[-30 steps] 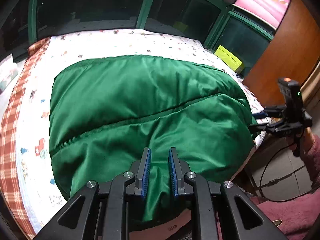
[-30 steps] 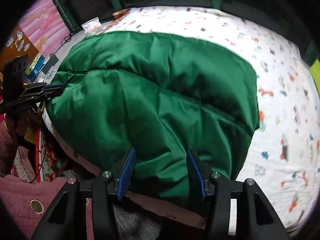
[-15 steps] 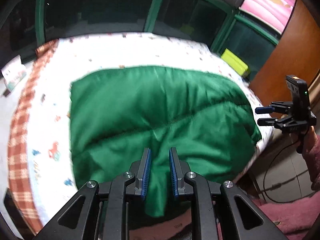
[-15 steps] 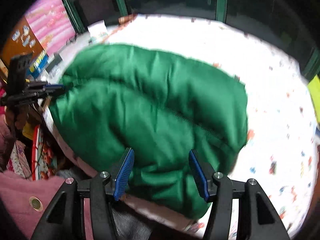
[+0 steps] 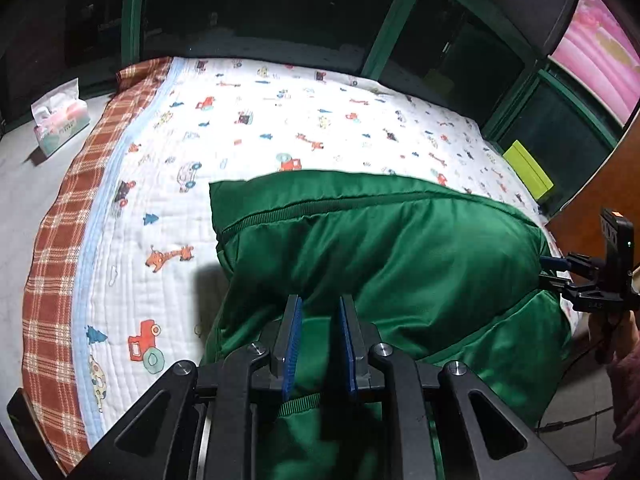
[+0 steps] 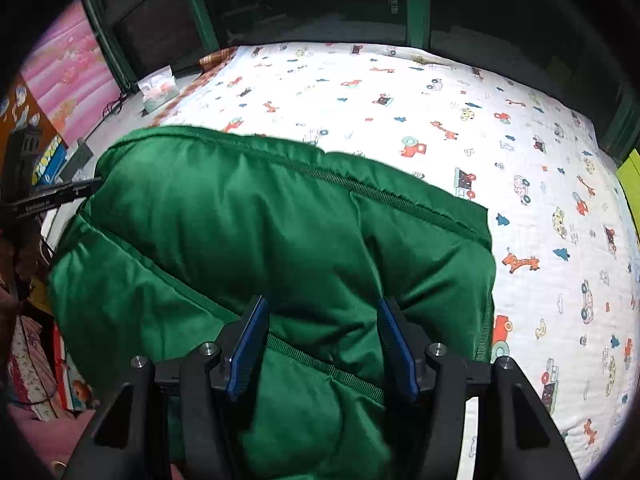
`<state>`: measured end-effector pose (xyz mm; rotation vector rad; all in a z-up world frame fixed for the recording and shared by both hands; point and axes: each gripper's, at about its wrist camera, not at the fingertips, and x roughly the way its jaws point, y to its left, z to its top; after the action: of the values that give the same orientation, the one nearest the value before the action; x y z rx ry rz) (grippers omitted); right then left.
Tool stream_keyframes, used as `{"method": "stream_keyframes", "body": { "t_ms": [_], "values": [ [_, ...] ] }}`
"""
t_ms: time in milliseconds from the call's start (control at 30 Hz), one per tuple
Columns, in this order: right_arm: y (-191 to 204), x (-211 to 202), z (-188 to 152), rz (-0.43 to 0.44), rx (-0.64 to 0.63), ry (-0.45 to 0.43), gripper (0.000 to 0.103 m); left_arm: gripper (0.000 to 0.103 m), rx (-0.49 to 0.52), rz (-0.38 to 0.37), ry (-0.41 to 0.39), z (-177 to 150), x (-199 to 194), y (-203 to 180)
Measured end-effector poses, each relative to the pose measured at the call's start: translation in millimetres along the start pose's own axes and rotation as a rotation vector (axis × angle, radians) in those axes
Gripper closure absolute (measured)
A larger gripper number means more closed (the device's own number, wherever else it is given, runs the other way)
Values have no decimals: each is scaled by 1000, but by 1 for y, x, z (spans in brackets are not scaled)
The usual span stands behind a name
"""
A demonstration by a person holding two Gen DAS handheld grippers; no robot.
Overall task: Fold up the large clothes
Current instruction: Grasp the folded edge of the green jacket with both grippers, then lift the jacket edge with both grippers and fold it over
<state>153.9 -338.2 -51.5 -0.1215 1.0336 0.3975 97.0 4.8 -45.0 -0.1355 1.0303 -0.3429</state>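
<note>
Fabric has come off the far half of the bed: the puffy, quilted green jacket (image 5: 400, 256) that a second ago lay spread across most of the white vehicle-print quilt (image 5: 256, 128) is now bunched toward the near edge, doubled over itself, with its zip line running across the top of the pile. Far side of the quilt is now bare beyond the jacket, and the orange plaid border (image 5: 60, 248) sits well apart from it.

Left hand-held gripper (image 5: 319, 344): jaws narrow, unchanged, green fabric pinched between the blue pads, so it reads as gripping the hem.

Right hand-held gripper (image 6: 322, 350): jaws about half apart, wider than a second ago; a thick fold with a ribbed seam lies between the pads. Whether the pads actually press on it, cannot tell.

Both have pulled back toward the near edge of the bed.

Judgement: one lengthwise fold is roughly made, but the stack is lumpy and overhangs the near edge. Needs flattening and squaring before another fold.
</note>
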Motion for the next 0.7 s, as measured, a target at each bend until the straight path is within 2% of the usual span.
{"method": "stream_keyframes", "body": {
  "t_ms": [133, 267, 300, 333, 367, 400, 533, 700],
  "values": [
    [0, -2, 0, 0, -13, -4, 39, 82, -34, -24, -1, -4, 4, 9],
    [-4, -19, 0, -2, -4, -8, 39, 81, -70, -65, -34, -8, -17, 17],
    [-7, -26, -1, 1, 3, -21, 37, 75, -77, -71, -45, -9, -23, 20],
    [-11, -31, -2, 8, 13, -34, 30, 59, -87, -65, -49, -10, -28, 24],
    [-16, -34, -2, 12, 27, -43, 26, 49, -99, -52, -45, -11, -31, 26],
    [-21, -36, -3, 10, 41, -49, 22, 35, -115, -45, -45, -11, -34, 30],
    [-52, -34, -7, 66, 158, -50, 20, 27, -159, -54, -75, -10, -39, 44],
    [-86, -21, -20, 144, 308, -47, 20, 27, -190, -73, -21, -4, -22, 53]
  ]
}}
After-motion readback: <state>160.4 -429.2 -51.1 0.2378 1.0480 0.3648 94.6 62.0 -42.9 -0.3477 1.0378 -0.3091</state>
